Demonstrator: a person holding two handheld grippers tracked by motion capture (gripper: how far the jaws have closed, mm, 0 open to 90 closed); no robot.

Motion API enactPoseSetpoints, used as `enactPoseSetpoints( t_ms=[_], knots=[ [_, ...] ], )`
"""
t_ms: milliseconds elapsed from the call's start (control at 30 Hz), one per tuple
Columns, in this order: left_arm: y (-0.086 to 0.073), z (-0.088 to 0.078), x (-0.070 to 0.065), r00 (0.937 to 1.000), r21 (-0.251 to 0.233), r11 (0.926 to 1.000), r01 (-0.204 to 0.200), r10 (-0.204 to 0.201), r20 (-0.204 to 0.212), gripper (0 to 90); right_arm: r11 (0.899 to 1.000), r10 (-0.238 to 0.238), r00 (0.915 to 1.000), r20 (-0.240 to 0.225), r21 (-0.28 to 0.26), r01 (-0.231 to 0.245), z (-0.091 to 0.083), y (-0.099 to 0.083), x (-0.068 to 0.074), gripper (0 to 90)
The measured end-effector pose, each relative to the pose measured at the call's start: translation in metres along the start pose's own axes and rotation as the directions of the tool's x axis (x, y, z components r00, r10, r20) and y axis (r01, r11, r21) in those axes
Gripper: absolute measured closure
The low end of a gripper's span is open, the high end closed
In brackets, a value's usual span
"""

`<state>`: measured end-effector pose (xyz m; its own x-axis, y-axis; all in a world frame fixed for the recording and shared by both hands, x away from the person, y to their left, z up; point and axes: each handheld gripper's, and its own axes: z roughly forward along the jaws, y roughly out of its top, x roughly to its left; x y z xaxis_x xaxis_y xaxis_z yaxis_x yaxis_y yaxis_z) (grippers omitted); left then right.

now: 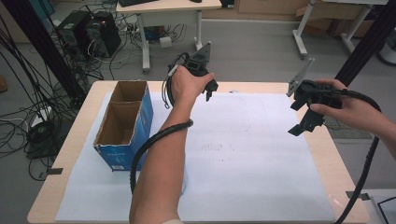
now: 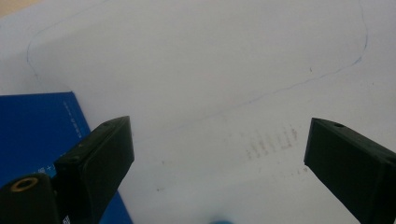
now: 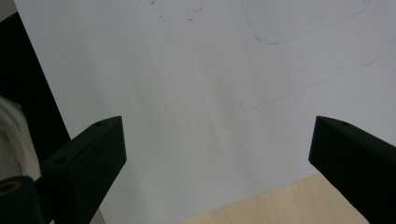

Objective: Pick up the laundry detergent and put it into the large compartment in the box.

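Blue cardboard box (image 1: pixel 125 125) open-topped, two compartments.

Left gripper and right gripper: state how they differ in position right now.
The left gripper is held above the table's far edge, right of the blue cardboard box; the right gripper hangs over the white paper's right edge. Only the left gripper's view shows the box. Both are open, holding nothing.
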<state>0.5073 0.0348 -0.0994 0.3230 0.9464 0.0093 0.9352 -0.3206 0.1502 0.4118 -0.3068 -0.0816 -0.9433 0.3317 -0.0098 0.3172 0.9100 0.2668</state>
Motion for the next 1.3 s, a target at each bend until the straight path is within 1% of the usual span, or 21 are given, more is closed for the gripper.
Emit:
enactPoseSetpoints(
  t_ms=[233,467,667,800,1000,1067,1167,1233,1300],
  knots=[
    [-0.001,-0.002,0.0,1.0,-0.003,1.0,0.0,0.0,0.0,8.6,1.0,-0.002,1.0,-0.001,0.0,0.002,0.001,0.0,0.0,4.2],
    [-0.004,-0.006,0.006,0.9999,-0.001,0.9999,0.011,-0.011,0.006,8.6,1.0,0.001,1.0,0.001,-0.004,-0.001,0.0,0.0,0.0,4.1],
    [-0.01,-0.016,0.005,0.9998,-0.015,0.9998,0.015,-0.015,0.009,8.6,1.0,-0.004,1.0,0.005,-0.001,0.004,0.001,0.002,0.001,4.2],
    [-0.019,-0.028,0.005,0.9997,-0.034,0.9993,0.016,-0.016,0.017,8.6,1.0,-0.002,1.0,0.008,-0.001,0.002,0.001,0.002,0.002,4.2],
    [-0.038,-0.049,-0.002,0.9999,-0.051,0.9986,0.011,-0.011,0.005,8.6,1.0,0.006,0.9999,0.015,0.005,-0.006,0.0,0.003,0.002,4.1],
    [-0.046,-0.058,-0.004,0.9999,-0.063,0.9979,0.011,-0.011,0.004,8.5,1.0,0.007,0.9997,0.022,0.005,-0.007,-0.001,0.003,0.004,4.2],
    [-0.058,-0.07,-0.009,0.9998,-0.068,0.9975,0.018,-0.019,-0.01,8.4,1.0,0.009,0.9994,0.034,0.007,-0.009,-0.001,0.003,0.005,4.1],
    [-0.067,-0.077,-0.011,0.9996,-0.077,0.9968,0.022,-0.023,-0.015,8.3,1.0,0.016,0.9994,0.032,0.008,-0.017,-0.001,0.004,0.005,4.2],
    [-0.078,-0.083,-0.013,0.9994,-0.084,0.9961,0.027,-0.029,-0.018,8.2,1.0,0.012,0.9993,0.034,0.008,-0.013,-0.001,0.005,0.006,4.2]
  ],
)
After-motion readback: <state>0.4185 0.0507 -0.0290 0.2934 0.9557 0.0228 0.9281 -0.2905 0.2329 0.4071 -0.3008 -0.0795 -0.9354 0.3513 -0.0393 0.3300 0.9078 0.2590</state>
